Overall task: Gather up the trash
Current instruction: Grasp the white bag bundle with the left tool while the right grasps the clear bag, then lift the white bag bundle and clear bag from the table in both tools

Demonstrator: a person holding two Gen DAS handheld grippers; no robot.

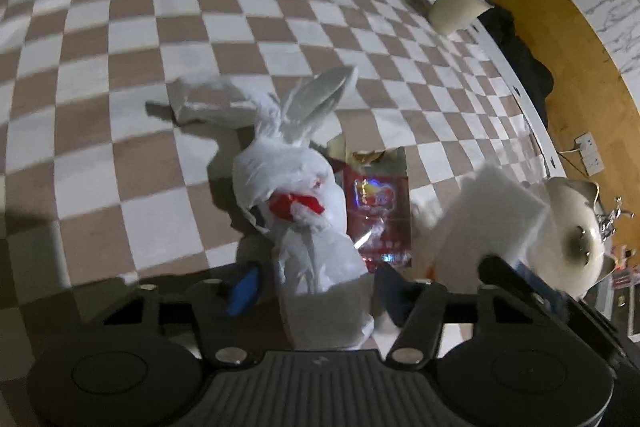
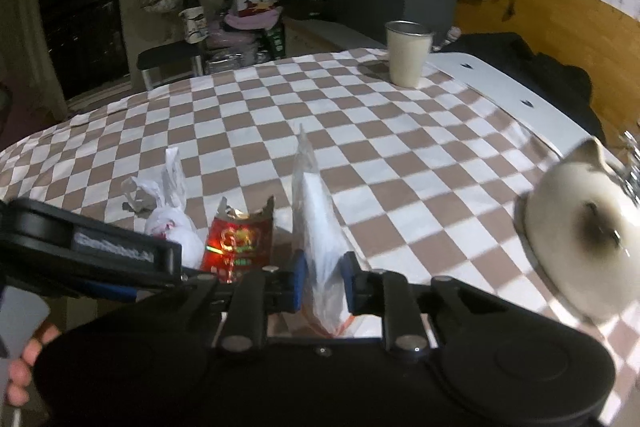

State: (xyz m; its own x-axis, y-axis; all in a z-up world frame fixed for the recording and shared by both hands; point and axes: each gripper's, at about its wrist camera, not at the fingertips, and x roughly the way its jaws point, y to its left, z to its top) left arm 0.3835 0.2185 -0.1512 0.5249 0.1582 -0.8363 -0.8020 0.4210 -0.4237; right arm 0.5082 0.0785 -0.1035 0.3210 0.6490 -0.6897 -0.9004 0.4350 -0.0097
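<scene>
Right hand-held gripper [image 2: 322,281] clamps clear packet [image 2: 320,227] beside knotted white bag [image 1: 298,195]
</scene>
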